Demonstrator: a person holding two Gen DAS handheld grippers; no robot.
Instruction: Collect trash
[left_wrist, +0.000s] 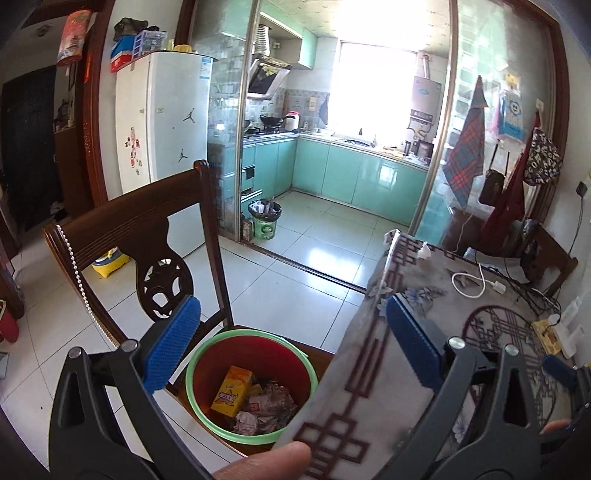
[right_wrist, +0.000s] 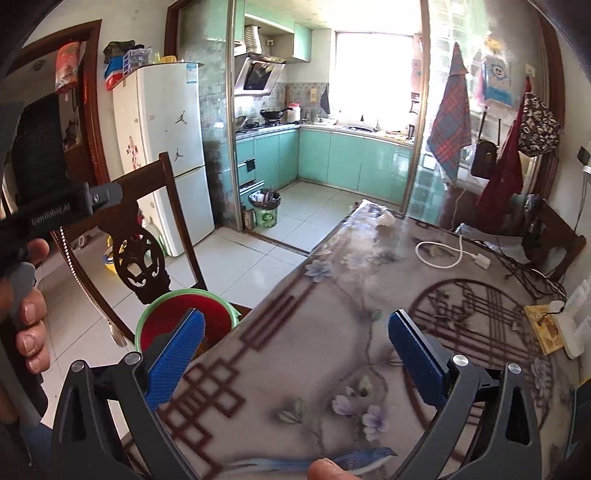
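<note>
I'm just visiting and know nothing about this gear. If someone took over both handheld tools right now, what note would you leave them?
Left tool: open, empty, above the red bin on the chair seat.
Right tool: open, empty, over the table edge.
Done: the bin already holds a yellow carton and crumpled wrappers.
Left: one small white crumpled piece lies at the table's far end and may be trash. The white cable and power strip are probably not trash.
</note>
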